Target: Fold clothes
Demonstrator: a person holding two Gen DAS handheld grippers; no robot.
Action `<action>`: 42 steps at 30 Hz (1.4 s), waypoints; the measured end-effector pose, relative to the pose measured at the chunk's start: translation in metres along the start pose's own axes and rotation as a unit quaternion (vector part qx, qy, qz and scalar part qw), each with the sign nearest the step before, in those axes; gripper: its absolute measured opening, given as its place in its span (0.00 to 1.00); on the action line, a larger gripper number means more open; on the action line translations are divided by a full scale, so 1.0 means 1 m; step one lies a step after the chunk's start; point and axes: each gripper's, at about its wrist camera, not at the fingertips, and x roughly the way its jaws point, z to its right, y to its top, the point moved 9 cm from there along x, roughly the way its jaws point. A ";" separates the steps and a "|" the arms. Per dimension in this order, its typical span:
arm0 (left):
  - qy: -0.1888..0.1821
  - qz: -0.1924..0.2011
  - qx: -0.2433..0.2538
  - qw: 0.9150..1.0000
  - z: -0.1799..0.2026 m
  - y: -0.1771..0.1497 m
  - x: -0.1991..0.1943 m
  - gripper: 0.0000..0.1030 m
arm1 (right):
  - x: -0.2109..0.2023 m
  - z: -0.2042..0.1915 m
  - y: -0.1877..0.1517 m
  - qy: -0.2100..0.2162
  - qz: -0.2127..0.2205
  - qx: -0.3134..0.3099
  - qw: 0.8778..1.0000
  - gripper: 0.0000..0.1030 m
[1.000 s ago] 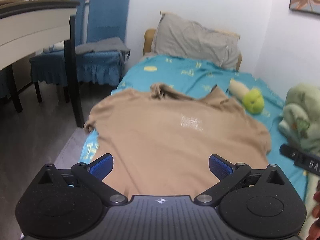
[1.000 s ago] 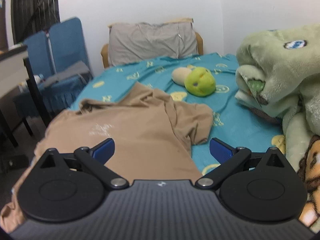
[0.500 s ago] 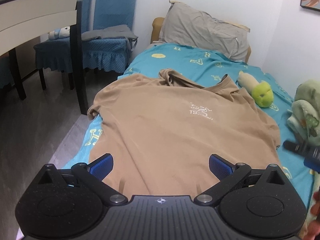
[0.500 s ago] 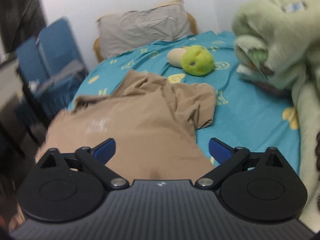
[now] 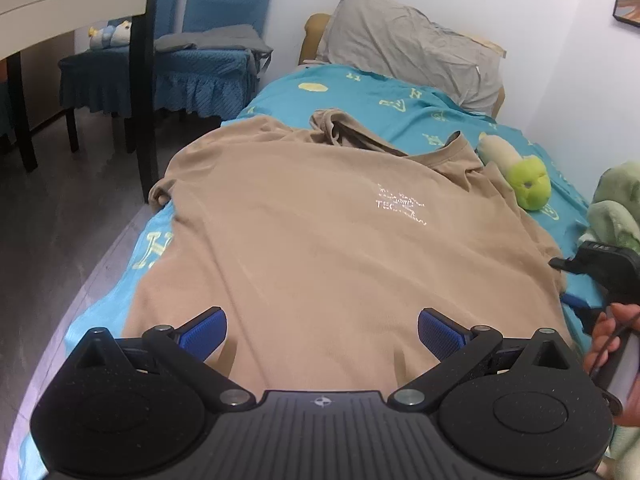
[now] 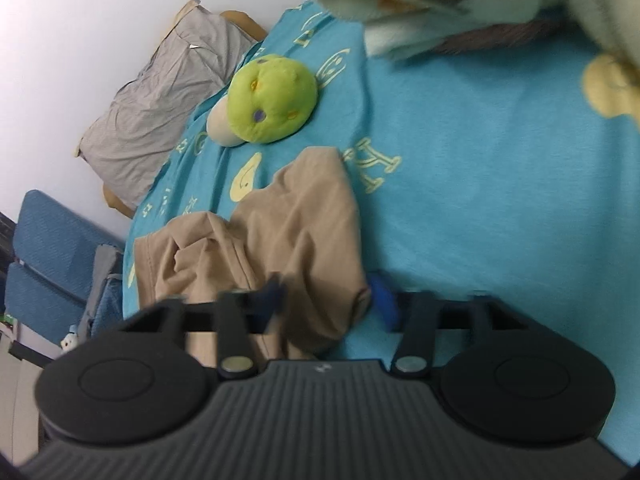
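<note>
Tan shirt (image 5: 304,248) — spread flat, collar toward the pillow (image 5: 412,52); right gripper (image 6: 326,300) nearer, half-closed astride its sleeve; left gripper (image 5: 322,330) wide open, empty, over the hem.

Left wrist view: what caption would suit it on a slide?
Open left gripper poised over a tan T-shirt spread on a blue bed.

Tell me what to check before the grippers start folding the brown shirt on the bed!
1. Brown shirt spread on the bed: ok, mostly flat.
2. Collar end smooth: not ok, bunched.
3. Left gripper open over the hem: ok.
4. Right gripper open around the sleeve: ok, though blurred.
5. Green plush toy clear of the shirt: cannot tell, very close.
6. Sleeve toward the floor lying flat: not ok, curled.
</note>
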 end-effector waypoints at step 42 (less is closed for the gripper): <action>-0.009 -0.038 -0.005 0.999 0.003 -0.025 0.029 1.00 | 0.023 0.022 0.039 0.122 0.079 0.122 0.982 0.86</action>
